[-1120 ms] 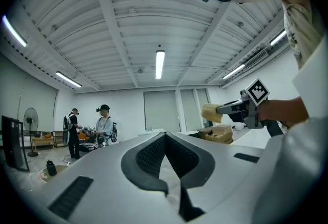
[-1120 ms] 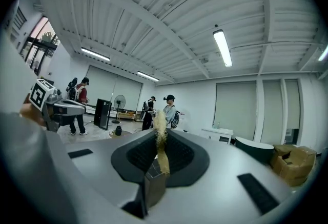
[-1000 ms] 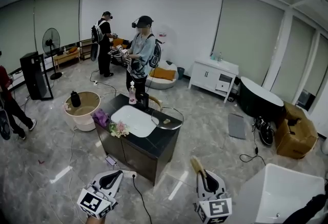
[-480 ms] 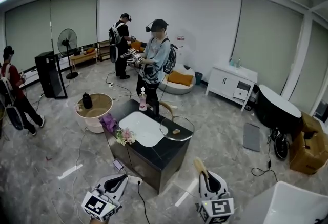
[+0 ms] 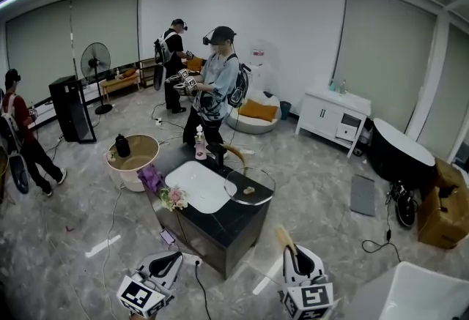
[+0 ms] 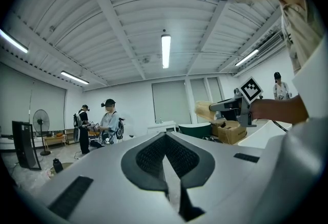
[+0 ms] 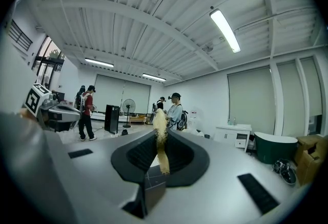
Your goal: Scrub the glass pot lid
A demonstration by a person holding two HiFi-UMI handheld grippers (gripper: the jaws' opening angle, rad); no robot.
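Observation:
The glass pot lid (image 5: 249,185) lies flat on the right end of a dark counter (image 5: 220,220) across the room, with a small brownish thing on it. Both grippers hang low at the bottom of the head view, well short of the counter. My left gripper (image 5: 176,257) is shut and holds nothing; its pads meet in the left gripper view (image 6: 165,155). My right gripper (image 5: 290,247) is shut on a yellowish scrub brush (image 5: 283,236), which sticks up and forward from the jaws. The brush (image 7: 160,136) stands between the pads in the right gripper view.
A white basin (image 5: 194,187), a black faucet (image 5: 218,154), a soap bottle (image 5: 199,143) and flowers (image 5: 171,198) share the counter. A person (image 5: 216,84) stands behind it, two more further off. A beige tub (image 5: 133,157), floor cables, a white tub (image 5: 418,296) surround it.
The head view has swung a little, so the counter and lid sit slightly further right in the picture. Both grippers keep their places at the bottom edge, still shut.

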